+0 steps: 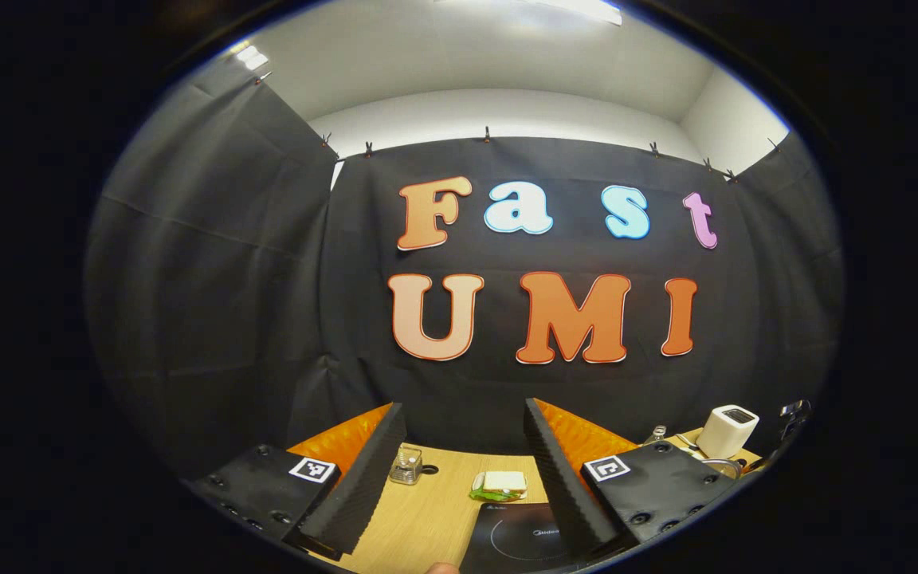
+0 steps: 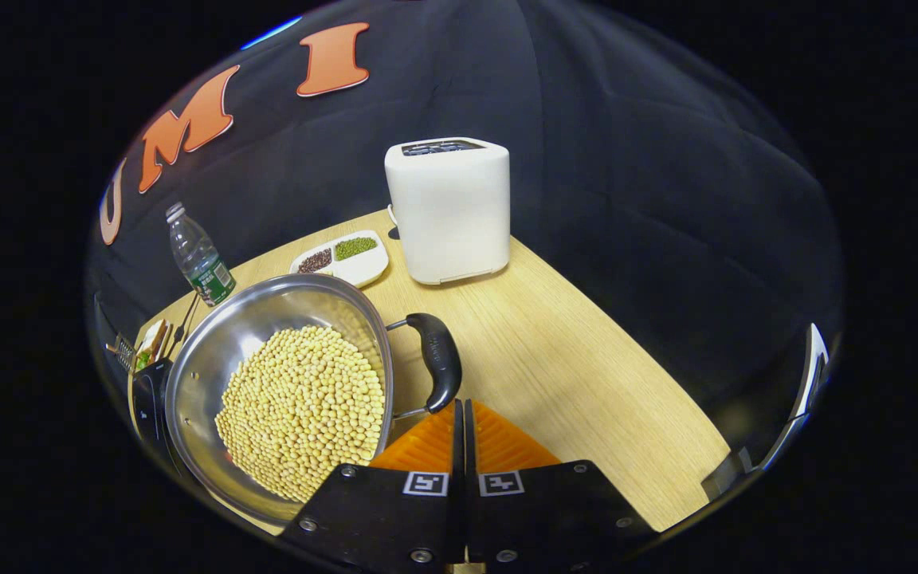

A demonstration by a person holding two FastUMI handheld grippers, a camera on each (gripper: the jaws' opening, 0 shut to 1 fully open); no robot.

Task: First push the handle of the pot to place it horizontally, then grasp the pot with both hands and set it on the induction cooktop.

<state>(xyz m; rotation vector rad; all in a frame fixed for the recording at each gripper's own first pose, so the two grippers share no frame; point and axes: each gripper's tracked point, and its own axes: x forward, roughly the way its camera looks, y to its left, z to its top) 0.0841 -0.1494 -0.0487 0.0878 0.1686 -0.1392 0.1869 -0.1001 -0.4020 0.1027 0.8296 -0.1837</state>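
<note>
While left gripper gapes, right gripper closed beside pot handle.

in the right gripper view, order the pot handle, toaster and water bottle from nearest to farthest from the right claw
1. Pot handle: just ahead of the shut right claw, slightly left.
2. Toaster: straight ahead, far across the table.
3. Water bottle: far left, beyond the pot; close to the toaster in distance, so this ranking is tentative.
</note>
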